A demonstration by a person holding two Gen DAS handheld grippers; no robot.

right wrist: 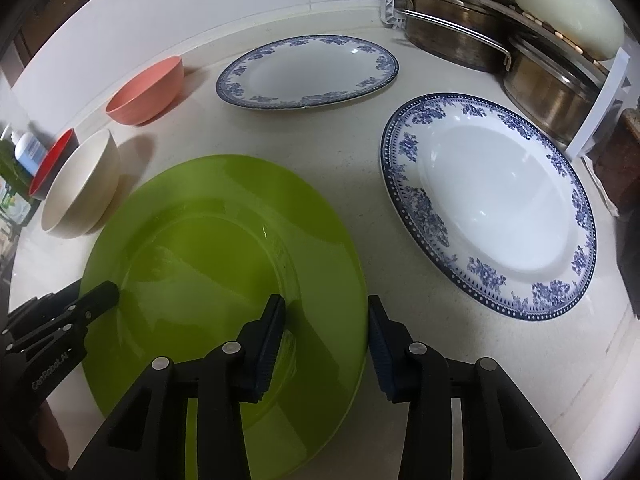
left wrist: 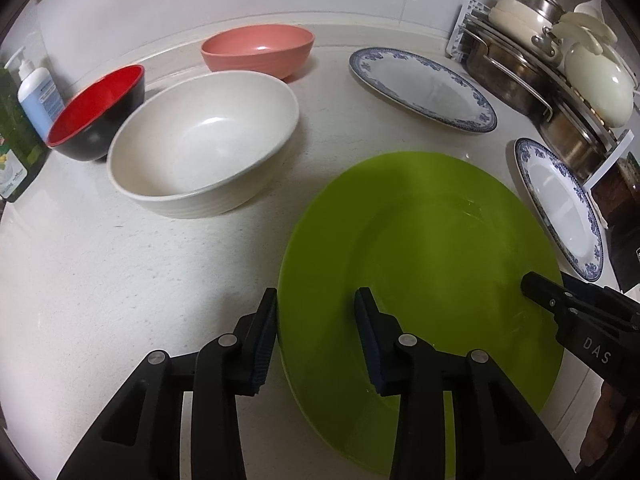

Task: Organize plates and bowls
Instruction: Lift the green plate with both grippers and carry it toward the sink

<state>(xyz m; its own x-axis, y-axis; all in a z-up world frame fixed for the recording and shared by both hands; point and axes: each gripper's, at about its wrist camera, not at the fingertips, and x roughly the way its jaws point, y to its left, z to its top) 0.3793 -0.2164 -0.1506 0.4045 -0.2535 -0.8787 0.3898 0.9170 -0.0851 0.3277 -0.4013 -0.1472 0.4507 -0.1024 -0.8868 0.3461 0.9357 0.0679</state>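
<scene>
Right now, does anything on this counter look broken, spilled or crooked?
Nothing stands out. The round lime green plate, the two blue-patterned white plates and the three bowls sit upright, intact and empty, with no spill on the pale counter.

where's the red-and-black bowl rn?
Left wrist view, far left: the red-and-black bowl stands beside the cream bowl, with the soap bottle to its left.

Pale speckled countertop point(left wrist: 120, 260), green plate point(left wrist: 420, 248), two blue-rimmed plates point(right wrist: 492, 200), three bowls point(left wrist: 204, 140)

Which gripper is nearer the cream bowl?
Left. The left gripper straddles the green plate's rim on the cream bowl's side; the right gripper straddles the opposite rim.
</scene>
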